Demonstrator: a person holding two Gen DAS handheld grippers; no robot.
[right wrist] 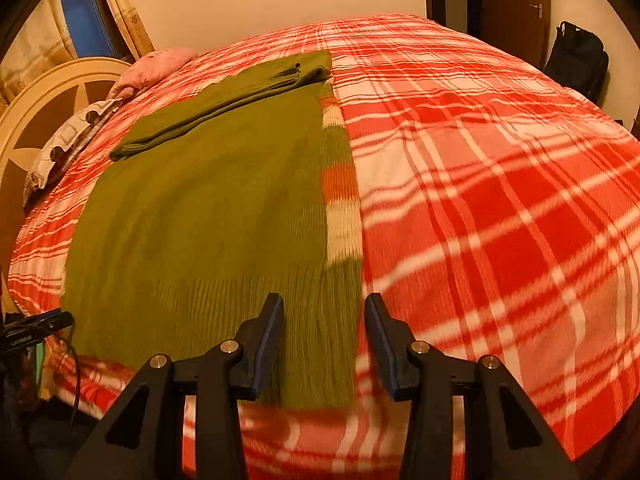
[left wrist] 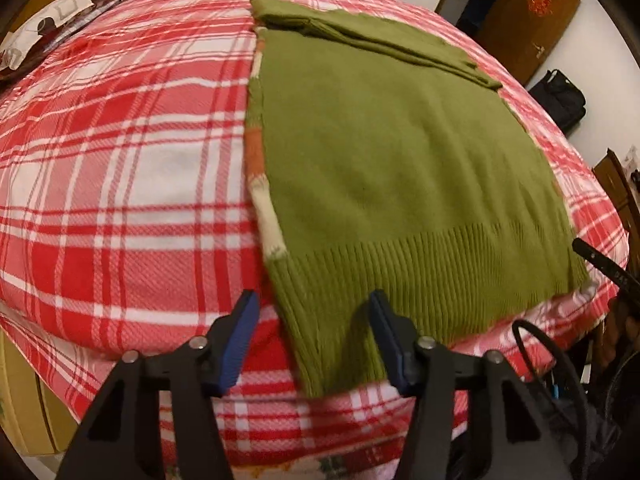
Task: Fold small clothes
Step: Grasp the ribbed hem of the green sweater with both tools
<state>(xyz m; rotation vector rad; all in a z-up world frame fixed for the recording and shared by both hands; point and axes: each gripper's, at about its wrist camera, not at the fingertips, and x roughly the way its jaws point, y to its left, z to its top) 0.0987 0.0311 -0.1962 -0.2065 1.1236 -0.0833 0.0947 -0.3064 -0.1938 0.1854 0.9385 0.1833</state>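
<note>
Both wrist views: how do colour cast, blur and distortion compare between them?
Left wrist view: fairly neutral white balance, green sweater reads true, slight motion smear on its ribbed hem, strong fisheye bulge of the plaid bedcover. Right wrist view: heavy orange cast, the sweater looks olive, plaid stripes smeared at right, same bulge and dark corner vignetting.

My fingers [left wrist: 256, 312] are cut off at the lower edge in both wrist views. The sweater [left wrist: 400, 160] hides the bed cover [left wrist: 120, 160] beneath it. Its folded sleeve [right wrist: 224, 108] conceals the collar area. The plaid near my right fingers [right wrist: 276, 320] is motion-blurred.
</note>
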